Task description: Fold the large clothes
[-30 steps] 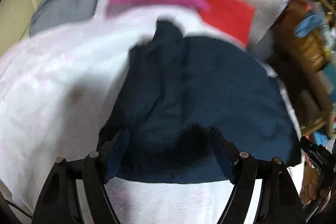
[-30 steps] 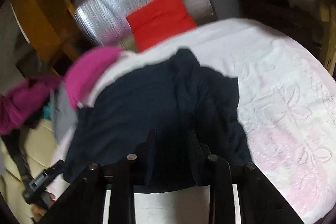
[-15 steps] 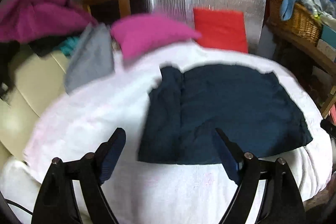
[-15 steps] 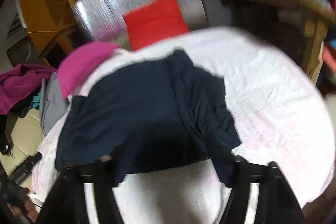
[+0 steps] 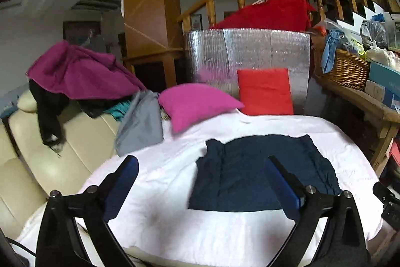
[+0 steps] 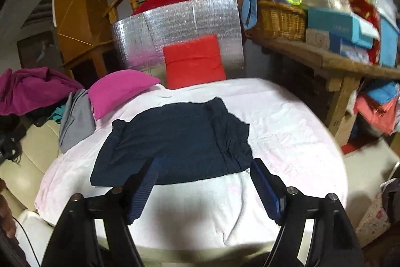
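Folded navy garment [image 5: 260, 174] [image 6: 175, 139]: flat on the white quilted cover [image 5: 160, 192] [image 6: 287, 131], toward its right side in the left view. Magenta pillow [image 5: 197, 103] [image 6: 117, 89]: at the cover's far left edge. Red square cushion [image 5: 265, 91] [image 6: 193, 60]: right of the pillow, leaning on the upright silver foil panel [image 5: 247, 54] [image 6: 180, 21] behind it. Grey cloth [image 5: 142, 123] [image 6: 75, 119]: left of the pillow, draped onto the cream leather sofa [image 5: 50, 157]. Wicker basket [image 5: 342, 69] [image 6: 280, 16]: on the wooden shelf [image 6: 332, 60] to the right
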`<state>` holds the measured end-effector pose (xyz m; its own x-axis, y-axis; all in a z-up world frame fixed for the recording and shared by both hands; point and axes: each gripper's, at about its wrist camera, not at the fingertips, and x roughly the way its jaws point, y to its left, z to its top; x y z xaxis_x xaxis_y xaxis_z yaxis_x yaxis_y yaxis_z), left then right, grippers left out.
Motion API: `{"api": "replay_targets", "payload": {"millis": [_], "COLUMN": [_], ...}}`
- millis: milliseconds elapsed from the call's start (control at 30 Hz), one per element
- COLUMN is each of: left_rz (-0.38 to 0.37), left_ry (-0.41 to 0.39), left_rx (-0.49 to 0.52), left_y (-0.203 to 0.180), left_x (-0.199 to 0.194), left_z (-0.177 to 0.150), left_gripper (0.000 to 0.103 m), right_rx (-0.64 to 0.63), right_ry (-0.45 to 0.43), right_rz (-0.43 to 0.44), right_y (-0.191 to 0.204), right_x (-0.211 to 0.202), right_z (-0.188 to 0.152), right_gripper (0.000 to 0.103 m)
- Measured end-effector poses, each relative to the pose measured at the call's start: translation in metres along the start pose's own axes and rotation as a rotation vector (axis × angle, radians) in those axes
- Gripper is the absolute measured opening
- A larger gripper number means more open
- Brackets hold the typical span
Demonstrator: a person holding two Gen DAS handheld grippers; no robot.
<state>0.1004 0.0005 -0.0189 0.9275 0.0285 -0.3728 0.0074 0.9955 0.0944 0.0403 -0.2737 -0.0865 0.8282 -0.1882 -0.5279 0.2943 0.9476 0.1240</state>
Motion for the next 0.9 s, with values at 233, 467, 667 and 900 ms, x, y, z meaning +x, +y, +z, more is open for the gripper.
{"api": "replay_targets", "payload": {"millis": [233,467,667,900], "left_rz": [0.035,0.035,0.033,0.035], "left_ry": [-0.048,-0.087,-0.091,-0.085], "left_rx": [0.031,0.052,0.072,0.060], "left_y": [-0.006,-0.012,-0.015,-0.008], "left_x": [-0.055,-0.084,-0.097,-0.103], "left_z": [0.009,0.015,0.017,0.017], "left_gripper": [0.102,0.102,0.102,0.103], "right_rx": [-0.039,-0.062,-0.101,-0.096], "right_ry": [-0.124,-0.173,-0.162,-0.150], "right_rz": [-0.044,-0.041,-0.059,-0.070], "right_y": [0.022,0.030,0.039,0.040], "right_x": [-0.055,-0.088,-0.097,-0.103], "right_z": [0.000,0.004,0.003,0.003], "right_gripper": [0.100,0.101,0.101,0.101]}}
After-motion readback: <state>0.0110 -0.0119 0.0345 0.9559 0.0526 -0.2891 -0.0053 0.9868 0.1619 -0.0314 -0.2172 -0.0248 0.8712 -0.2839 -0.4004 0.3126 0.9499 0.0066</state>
